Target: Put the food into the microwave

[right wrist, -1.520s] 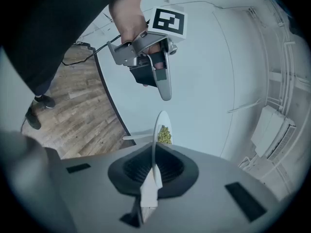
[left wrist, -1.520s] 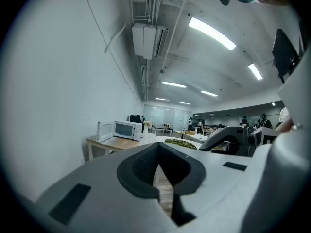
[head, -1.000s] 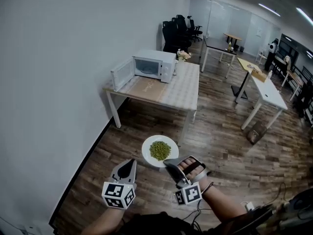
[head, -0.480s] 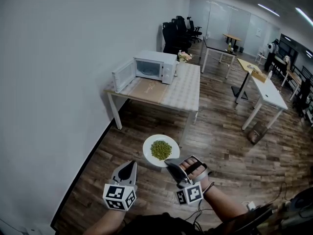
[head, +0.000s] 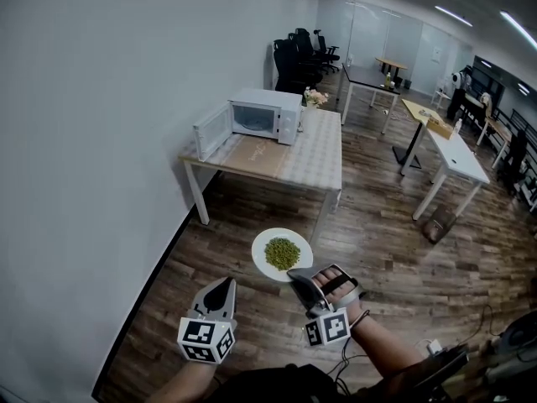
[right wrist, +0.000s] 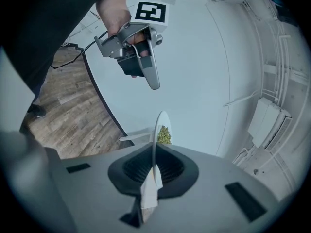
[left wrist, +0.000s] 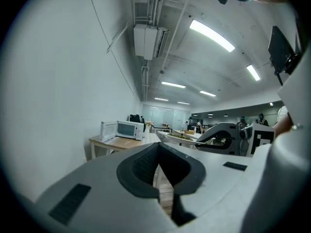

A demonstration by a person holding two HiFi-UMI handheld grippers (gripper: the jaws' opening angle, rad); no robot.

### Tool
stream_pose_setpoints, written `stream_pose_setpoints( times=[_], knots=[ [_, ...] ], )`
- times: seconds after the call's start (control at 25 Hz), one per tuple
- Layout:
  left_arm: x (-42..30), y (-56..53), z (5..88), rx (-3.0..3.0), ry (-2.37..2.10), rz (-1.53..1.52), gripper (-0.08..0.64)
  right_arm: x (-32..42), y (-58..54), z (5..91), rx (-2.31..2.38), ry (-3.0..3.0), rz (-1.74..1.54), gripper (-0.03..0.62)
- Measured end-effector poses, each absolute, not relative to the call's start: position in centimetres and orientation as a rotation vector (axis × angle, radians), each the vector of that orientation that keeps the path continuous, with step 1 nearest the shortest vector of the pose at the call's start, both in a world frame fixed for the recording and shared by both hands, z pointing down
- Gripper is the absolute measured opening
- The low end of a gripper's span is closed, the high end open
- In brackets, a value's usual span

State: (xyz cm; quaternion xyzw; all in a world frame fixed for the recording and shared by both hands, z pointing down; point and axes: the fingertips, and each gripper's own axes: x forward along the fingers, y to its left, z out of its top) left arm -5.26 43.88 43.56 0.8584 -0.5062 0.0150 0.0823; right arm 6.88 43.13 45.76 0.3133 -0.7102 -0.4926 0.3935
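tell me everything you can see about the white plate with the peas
The round white plate looks like smooth glazed ceramic, thin and shallow. A heap of green peas sits at its centre. It is held roughly level in the air above the wooden floor, short of the pale table. Only the right gripper touches it, jaws shut on its near edge.

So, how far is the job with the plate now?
Done: the microwave on the table has its door open. In hand: the right gripper is shut on the plate of green food, away from the table. The left gripper is shut, empty. Left: setting the plate inside.
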Motion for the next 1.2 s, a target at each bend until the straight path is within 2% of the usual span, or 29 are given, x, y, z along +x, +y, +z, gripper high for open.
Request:
stream_pose_setpoints(
  times=[0.64,1.2],
  knots=[
    [-8.6,42.9,44.5,2.597,-1.505,0.072,0.008,2.7,41.5,45.6,0.803,-1.819,-1.268,0.018],
    [-7.1,33.6,44.7,2.555,-1.539,0.054,0.008,3.4,31.9,44.9,0.772,-1.876,-1.304,0.020]
  ],
)
